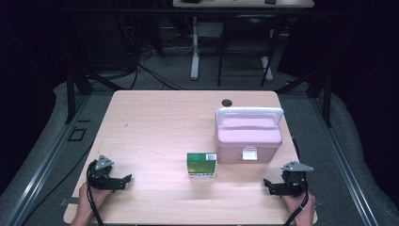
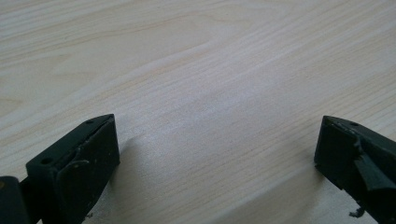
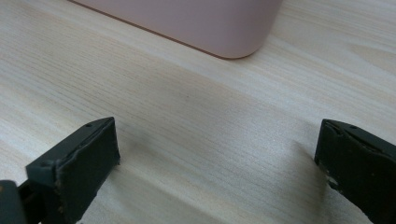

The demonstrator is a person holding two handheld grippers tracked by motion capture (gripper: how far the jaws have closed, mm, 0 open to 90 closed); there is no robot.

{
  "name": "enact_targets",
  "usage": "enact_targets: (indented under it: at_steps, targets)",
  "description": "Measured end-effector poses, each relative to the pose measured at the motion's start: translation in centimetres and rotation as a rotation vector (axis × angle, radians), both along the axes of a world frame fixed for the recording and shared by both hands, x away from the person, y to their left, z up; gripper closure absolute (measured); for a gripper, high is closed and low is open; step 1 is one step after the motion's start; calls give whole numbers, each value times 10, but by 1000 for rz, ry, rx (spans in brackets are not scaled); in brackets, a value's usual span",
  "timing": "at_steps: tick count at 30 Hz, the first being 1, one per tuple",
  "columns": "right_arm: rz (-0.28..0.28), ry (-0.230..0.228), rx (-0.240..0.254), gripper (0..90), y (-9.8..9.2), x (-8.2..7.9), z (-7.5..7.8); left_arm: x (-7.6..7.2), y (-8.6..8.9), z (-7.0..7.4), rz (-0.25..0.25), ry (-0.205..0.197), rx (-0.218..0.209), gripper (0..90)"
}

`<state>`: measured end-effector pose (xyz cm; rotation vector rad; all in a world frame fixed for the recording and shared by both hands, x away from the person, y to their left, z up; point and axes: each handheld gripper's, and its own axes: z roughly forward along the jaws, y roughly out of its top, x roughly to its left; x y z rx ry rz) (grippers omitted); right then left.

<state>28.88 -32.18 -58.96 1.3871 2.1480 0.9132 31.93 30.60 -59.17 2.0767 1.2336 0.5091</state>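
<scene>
A pink lidded box (image 1: 248,136) with a white handle and a white front latch stands right of the table's middle. Its rounded lower corner (image 3: 219,28) shows at the top of the right gripper view. A small green carton (image 1: 202,165) stands just left of and in front of the box. My left gripper (image 1: 126,180) rests near the front left corner, held by a hand, jaws wide open over bare wood (image 2: 217,140). Near the front right corner lies my right gripper (image 1: 267,183), open too, with nothing between its fingers (image 3: 217,149).
The light wooden table (image 1: 155,122) has a black round grommet (image 1: 227,102) at its far edge. Beyond it stand a chair and a desk's legs on grey floor. Black frame posts flank the table on both sides.
</scene>
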Motion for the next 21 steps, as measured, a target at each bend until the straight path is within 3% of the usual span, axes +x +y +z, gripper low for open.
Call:
enact_targets:
  at_steps: [5, 9, 12, 14, 15, 16, 19, 21]
  targets:
    - [1, -1, -1, 0, 0, 0, 0, -2, 5, 5, -16, 11, -28, 1]
    - [1, -1, -1, 0, 0, 0, 0, -1, 6, 14, -40, 30, -24, 1]
    - [-1, 0, 1, 0, 0, 0, 0, 0, 2, 30, -101, 48, -13, 1]
    - [-2, 1, 2, 0, 0, 0, 0, 0, 0, 34, -115, 52, -8, 1]
    - [-2, 0, 4, 0, 0, 0, 0, 1, -5, 42, -152, 69, 6, 1]
    - [-2, -1, 5, 0, 0, 0, 0, 1, -5, 42, -152, 69, 6, 1]
    - [-2, 0, 7, 0, 0, 0, -1, 2, -18, 59, -226, 103, 28, 1]
    - [2, -2, 4, 0, 0, 1, -1, 2, -21, 63, -245, 114, 40, 1]
